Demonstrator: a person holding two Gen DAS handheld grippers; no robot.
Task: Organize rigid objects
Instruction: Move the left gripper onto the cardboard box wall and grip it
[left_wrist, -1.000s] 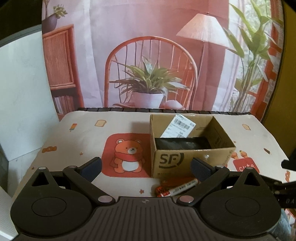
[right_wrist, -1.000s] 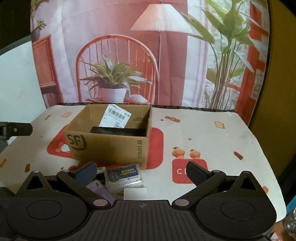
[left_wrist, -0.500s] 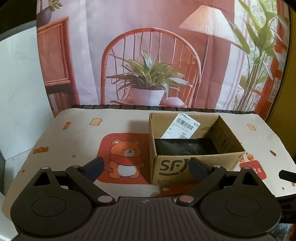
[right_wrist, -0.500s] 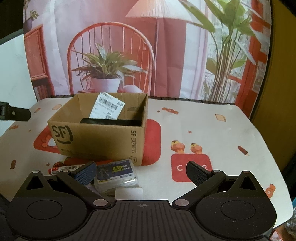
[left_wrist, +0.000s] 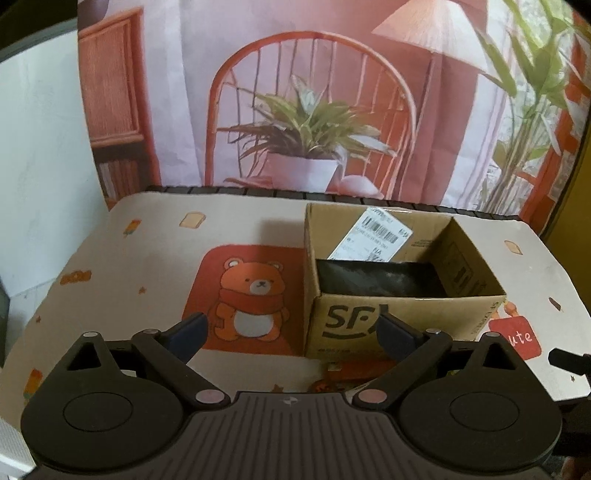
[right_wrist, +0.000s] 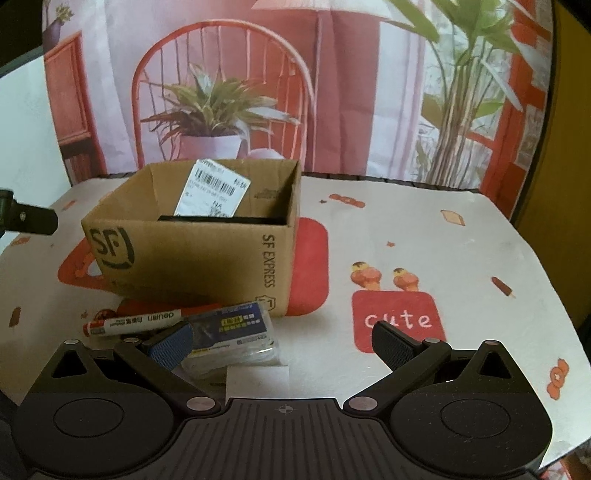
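An open cardboard box (right_wrist: 207, 240) blocks the table's middle; a marker (right_wrist: 135, 322) and a plastic packet (right_wrist: 232, 334) crowd its near side, while the tablecloth (right_wrist: 424, 236) right of it lies open.

staged setup w/ printed living-room backdrop (left_wrist: 314, 92) behind cartoon tablecloth (right_wrist: 424, 240).

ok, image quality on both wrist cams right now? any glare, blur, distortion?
Left wrist: strong fisheye bending at the tablecloth edges, dark vignette corners; the cardboard box interior is in deep shadow, glare on its shipping label. Right wrist: same barrel distortion; marker print is readable, the clear packet shows some sheen; background backdrop soft. No obvious motion blur in either.
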